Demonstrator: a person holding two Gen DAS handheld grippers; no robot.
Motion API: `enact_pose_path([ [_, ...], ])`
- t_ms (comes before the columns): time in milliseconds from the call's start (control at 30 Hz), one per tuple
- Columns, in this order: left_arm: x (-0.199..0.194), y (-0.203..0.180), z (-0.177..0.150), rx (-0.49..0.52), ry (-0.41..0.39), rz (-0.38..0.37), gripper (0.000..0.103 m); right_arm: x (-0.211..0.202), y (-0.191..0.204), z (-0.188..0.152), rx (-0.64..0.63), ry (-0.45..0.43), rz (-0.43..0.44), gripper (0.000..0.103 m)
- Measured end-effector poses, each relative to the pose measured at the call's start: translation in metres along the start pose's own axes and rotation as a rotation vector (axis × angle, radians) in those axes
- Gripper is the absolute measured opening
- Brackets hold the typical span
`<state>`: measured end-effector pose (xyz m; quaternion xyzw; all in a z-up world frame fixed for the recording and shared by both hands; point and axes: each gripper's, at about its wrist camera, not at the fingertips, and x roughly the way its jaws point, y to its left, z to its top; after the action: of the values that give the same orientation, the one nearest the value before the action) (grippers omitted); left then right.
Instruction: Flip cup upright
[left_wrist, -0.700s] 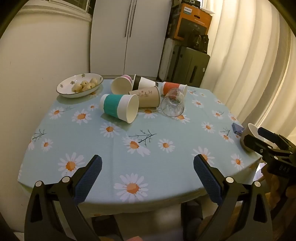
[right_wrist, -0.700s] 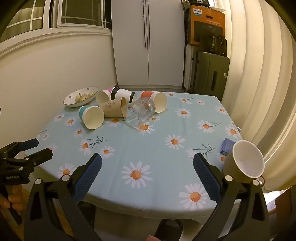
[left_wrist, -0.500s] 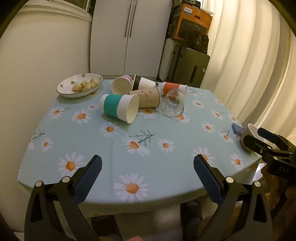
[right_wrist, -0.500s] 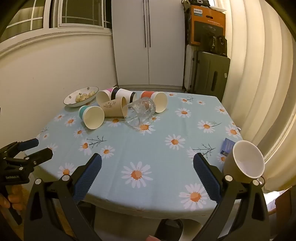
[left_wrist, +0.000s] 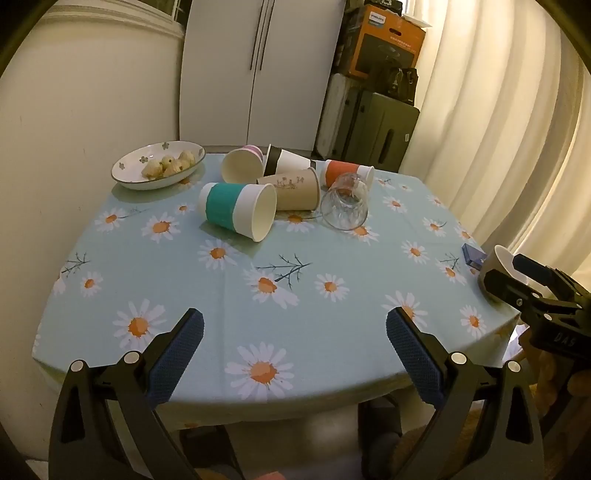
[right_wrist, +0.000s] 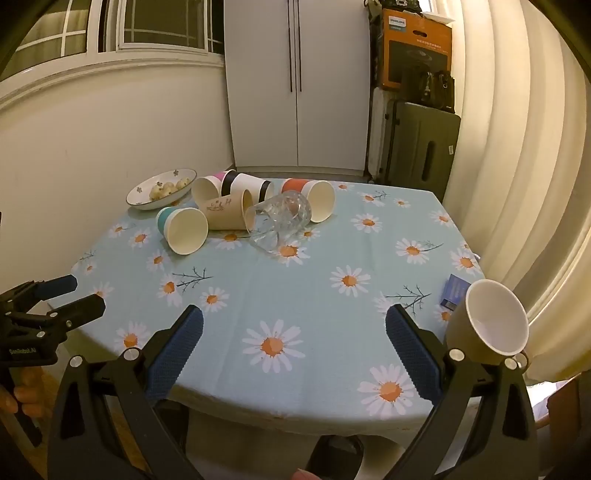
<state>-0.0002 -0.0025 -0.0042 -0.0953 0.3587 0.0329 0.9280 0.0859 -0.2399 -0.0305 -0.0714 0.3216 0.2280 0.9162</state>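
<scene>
Several cups lie on their sides at the far middle of the daisy tablecloth (left_wrist: 258, 295): a teal-banded paper cup (left_wrist: 240, 210), a kraft paper cup (left_wrist: 291, 188), a pink one (left_wrist: 242, 168), a black-banded one (left_wrist: 286, 162), an orange-banded one (left_wrist: 347, 171) and a clear glass (left_wrist: 345, 206). An olive mug (right_wrist: 487, 328) with a white inside lies tipped at the table's right edge. My left gripper (left_wrist: 293, 350) is open and empty over the near edge. My right gripper (right_wrist: 293, 347) is open and empty, just left of the mug.
A white bowl of small round snacks (left_wrist: 159, 166) stands at the far left. A small blue box (right_wrist: 456, 291) lies beside the mug. A white cabinet (right_wrist: 299, 85), a dark suitcase (right_wrist: 417, 144) and curtains (right_wrist: 517, 147) stand behind and right of the table.
</scene>
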Motion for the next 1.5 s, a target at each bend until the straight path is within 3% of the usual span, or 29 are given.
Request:
enact_pose_path([
  [1500,0.0027,-0.002,-0.0053,-0.013,0.011,-0.009,0.097,0.0014,-0.0005,-0.0018,-0.013,0.001,-0.006,0.098],
])
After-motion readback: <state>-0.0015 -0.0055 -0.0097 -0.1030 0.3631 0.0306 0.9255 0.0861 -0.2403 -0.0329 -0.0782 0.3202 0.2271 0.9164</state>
